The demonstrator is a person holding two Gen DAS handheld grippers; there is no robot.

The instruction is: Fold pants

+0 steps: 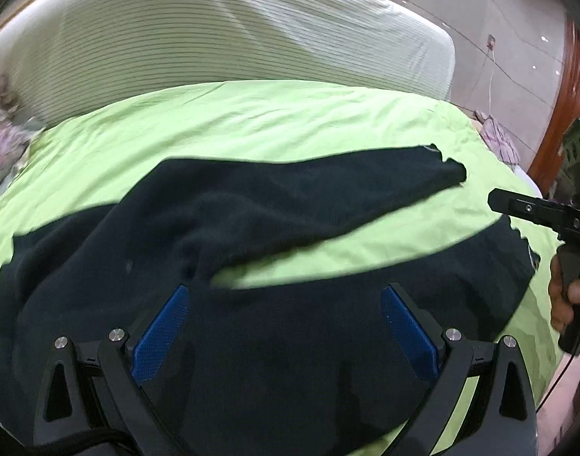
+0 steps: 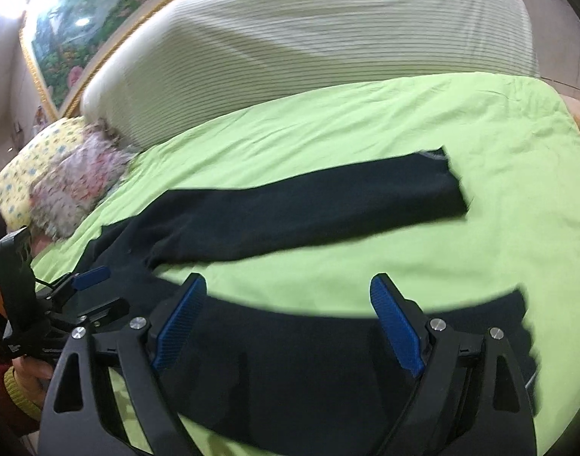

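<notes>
Dark navy pants lie spread on a lime green bed sheet, legs apart in a V with cuffs to the right. My left gripper is open, its blue pads above the near leg by the crotch. My right gripper is open above the near leg; the far leg lies beyond. The right gripper shows at the right edge of the left wrist view. The left gripper shows at the left of the right wrist view.
A white striped cushioned headboard stands behind the bed. Floral pillows lie at the left. A gold-framed painting hangs on the wall. Tiled floor and a wooden door frame are to the right.
</notes>
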